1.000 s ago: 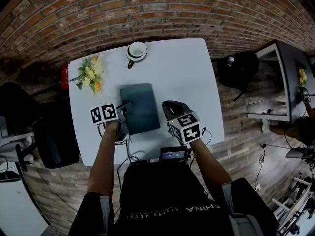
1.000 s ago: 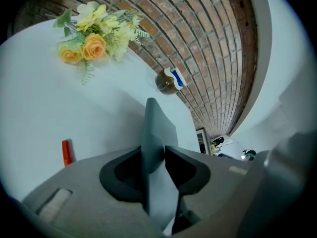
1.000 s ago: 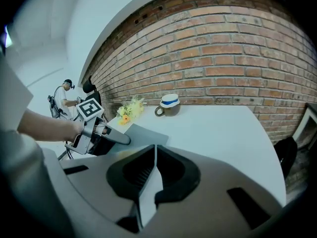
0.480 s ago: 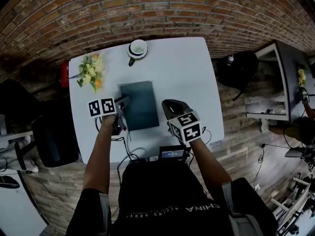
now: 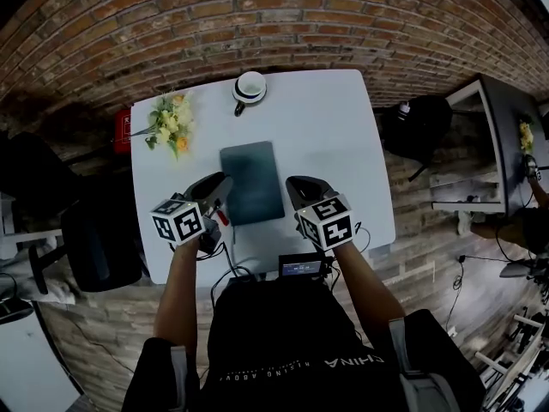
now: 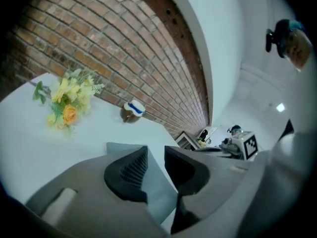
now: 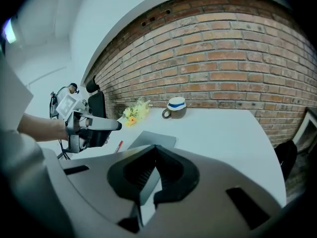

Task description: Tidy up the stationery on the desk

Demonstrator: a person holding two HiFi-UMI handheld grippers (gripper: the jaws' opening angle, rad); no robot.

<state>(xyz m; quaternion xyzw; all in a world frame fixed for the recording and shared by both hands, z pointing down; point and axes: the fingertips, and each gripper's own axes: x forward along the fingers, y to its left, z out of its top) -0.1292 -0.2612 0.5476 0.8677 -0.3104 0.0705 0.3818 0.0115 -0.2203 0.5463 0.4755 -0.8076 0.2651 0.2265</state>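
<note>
A dark teal notebook (image 5: pixel 251 181) lies flat in the middle of the white desk (image 5: pixel 326 136). My left gripper (image 5: pixel 225 180) hovers above the notebook's left edge. Its jaws have just been closing and stand open by a narrow gap, with nothing between them (image 6: pixel 156 157). A red pen (image 5: pixel 225 219) lies on the desk just under that gripper and also shows in the right gripper view (image 7: pixel 119 146). My right gripper (image 5: pixel 296 183) sits at the notebook's right edge, shut and empty (image 7: pixel 155 150). The notebook (image 7: pixel 153 139) lies just past its tips.
A white cup with a blue band (image 5: pixel 250 87) stands at the desk's far edge, and a bunch of yellow flowers (image 5: pixel 169 125) lies at far left. A black device (image 5: pixel 302 269) with cables sits at the near edge. A black chair (image 5: pixel 99 239) stands left of the desk.
My left gripper has lifted off the desk by the notebook's left edge and rolled, so its marker cube now tilts. The right gripper has stayed put.
</note>
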